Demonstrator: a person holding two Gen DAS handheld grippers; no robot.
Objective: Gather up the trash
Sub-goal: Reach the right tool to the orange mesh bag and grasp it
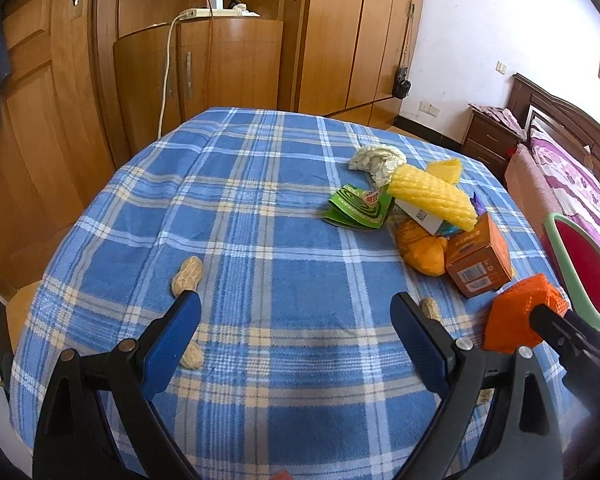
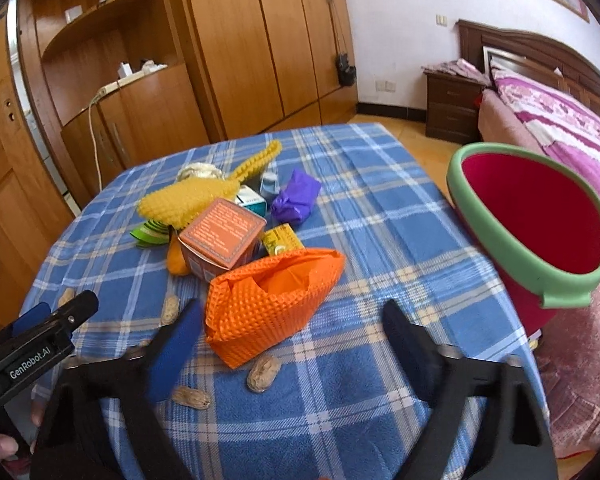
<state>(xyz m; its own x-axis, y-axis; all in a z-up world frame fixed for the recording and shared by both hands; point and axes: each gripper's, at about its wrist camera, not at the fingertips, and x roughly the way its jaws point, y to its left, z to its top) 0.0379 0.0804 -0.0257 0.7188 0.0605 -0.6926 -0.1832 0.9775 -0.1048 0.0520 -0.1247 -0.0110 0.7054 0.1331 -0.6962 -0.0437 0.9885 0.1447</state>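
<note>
Trash lies on a blue plaid tablecloth [image 1: 260, 208]: an orange foam net [image 2: 272, 300], an orange box [image 2: 224, 236], a yellow foam net [image 1: 432, 196], a green wrapper [image 1: 360, 206], a purple bag [image 2: 296, 196] and several peanut shells [image 2: 263, 372]. A red bucket with a green rim [image 2: 536, 220] stands at the table's right edge. My right gripper [image 2: 292, 344] is open, its jaws on either side of the orange foam net without holding it. My left gripper [image 1: 296, 332] is open and empty over bare cloth, a peanut shell [image 1: 187, 276] beyond its left finger.
Wooden wardrobes and a cabinet [image 1: 204, 64] with a power strip stand behind the table. A bed with a pink cover [image 2: 560, 128] and a nightstand [image 2: 452, 104] are to the right. The left gripper shows in the right wrist view [image 2: 40, 332].
</note>
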